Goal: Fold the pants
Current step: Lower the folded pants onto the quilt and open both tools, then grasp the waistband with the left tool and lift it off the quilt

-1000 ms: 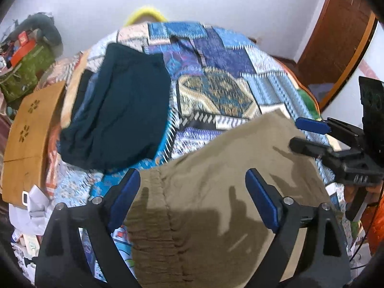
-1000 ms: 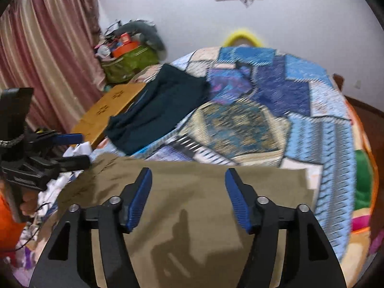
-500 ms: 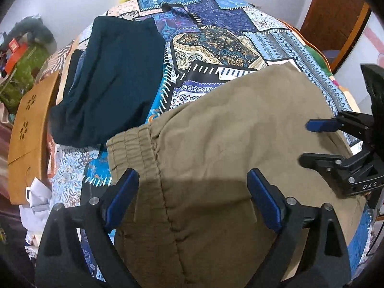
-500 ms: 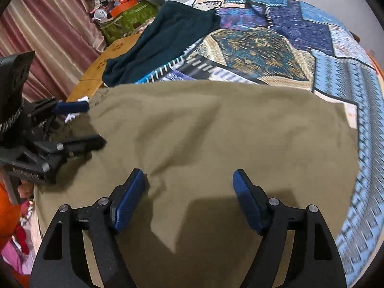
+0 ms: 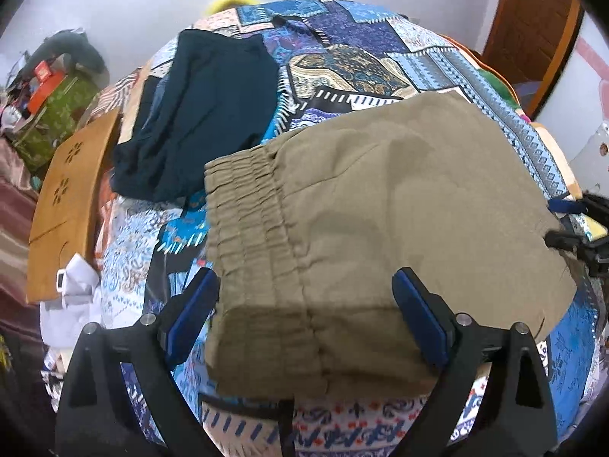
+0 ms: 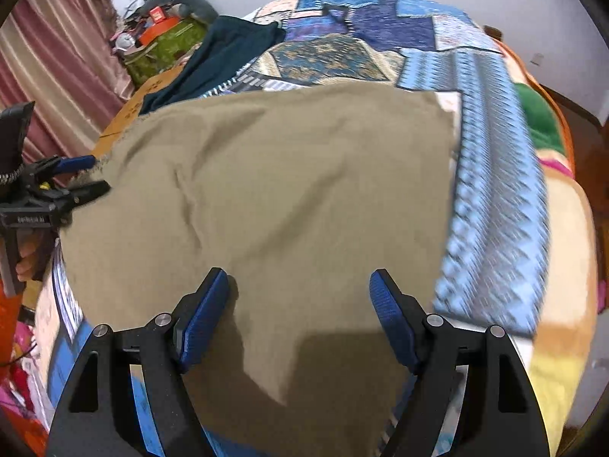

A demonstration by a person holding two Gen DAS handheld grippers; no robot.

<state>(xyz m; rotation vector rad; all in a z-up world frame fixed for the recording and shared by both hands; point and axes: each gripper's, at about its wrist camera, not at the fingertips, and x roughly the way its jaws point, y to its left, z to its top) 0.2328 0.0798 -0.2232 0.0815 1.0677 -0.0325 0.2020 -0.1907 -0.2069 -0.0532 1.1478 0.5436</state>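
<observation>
Broadly, a patchwork bedspread [image 5: 365, 61] in blues and tans was seen to fill both views, running from the near edge up to a white wall. Spread across its near half, the olive pants [image 5: 380, 221] were laid flat in a folded rectangle; in the left wrist view the gathered elastic waistband [image 5: 247, 221] was placed at 9 o'clock of the cloth, and the plain folded edge was turned toward 3 o'clock. A dark teal garment [image 5: 201, 114] was laid at 11 o'clock of the pants, just beside the waistband corner. Further toward 9 o'clock, a wooden board [image 5: 68, 205] with flower cut-outs was seen at the bed's side, and a green bag [image 5: 57, 114] was set beyond it.

The left gripper [image 5: 304, 316] was held over the near waistband end, its blue pads [image 5: 194, 312] spread wide with nothing clamped between them. The right gripper [image 6: 298, 316] was likewise held with its fingers apart above the near edge of the pants [image 6: 285, 198], nothing being gripped.
</observation>
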